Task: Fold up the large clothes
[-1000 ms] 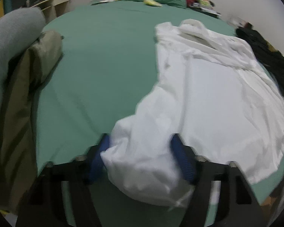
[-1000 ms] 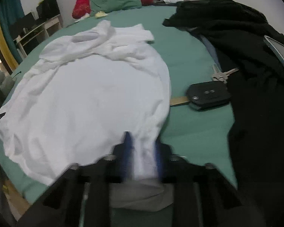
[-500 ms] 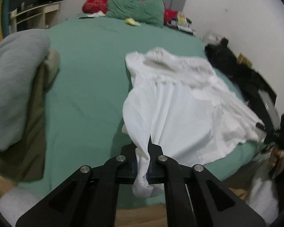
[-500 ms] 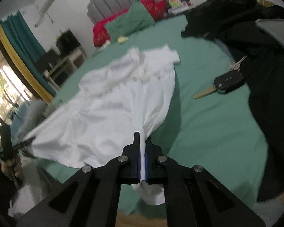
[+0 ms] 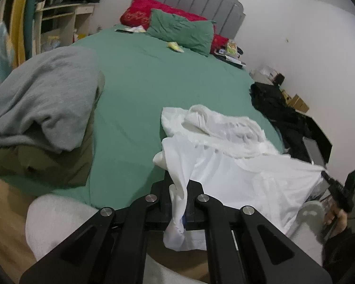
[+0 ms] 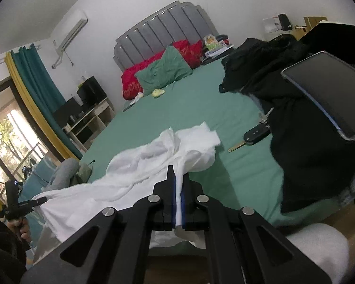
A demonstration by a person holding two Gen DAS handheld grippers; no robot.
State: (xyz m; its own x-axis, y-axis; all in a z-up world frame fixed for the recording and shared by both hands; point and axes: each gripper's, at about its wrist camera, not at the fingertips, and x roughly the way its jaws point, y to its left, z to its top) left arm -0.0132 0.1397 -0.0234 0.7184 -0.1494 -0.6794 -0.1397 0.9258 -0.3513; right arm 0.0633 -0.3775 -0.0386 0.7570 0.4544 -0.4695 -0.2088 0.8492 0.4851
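Observation:
A large white shirt (image 5: 227, 161) lies on the green bed (image 5: 153, 75), its near hem lifted off the bed's front edge. My left gripper (image 5: 178, 196) is shut on one bottom corner of the shirt. My right gripper (image 6: 177, 196) is shut on the other bottom corner of the shirt (image 6: 153, 163). The hem is stretched between the two grippers. The right gripper also shows at the right edge of the left wrist view (image 5: 338, 191), and the left gripper at the left edge of the right wrist view (image 6: 23, 203).
A grey garment (image 5: 42, 99) lies on olive clothes (image 5: 54, 158) at the bed's left. Black clothes (image 6: 295, 123), a tablet (image 6: 329, 94) and a car key (image 6: 255, 135) lie at the right. Pillows (image 5: 177, 28) are at the headboard.
Both grippers closed on the shirt's bottom corners and have pulled back and up off the bed's front edge, lifting and stretching the hem.

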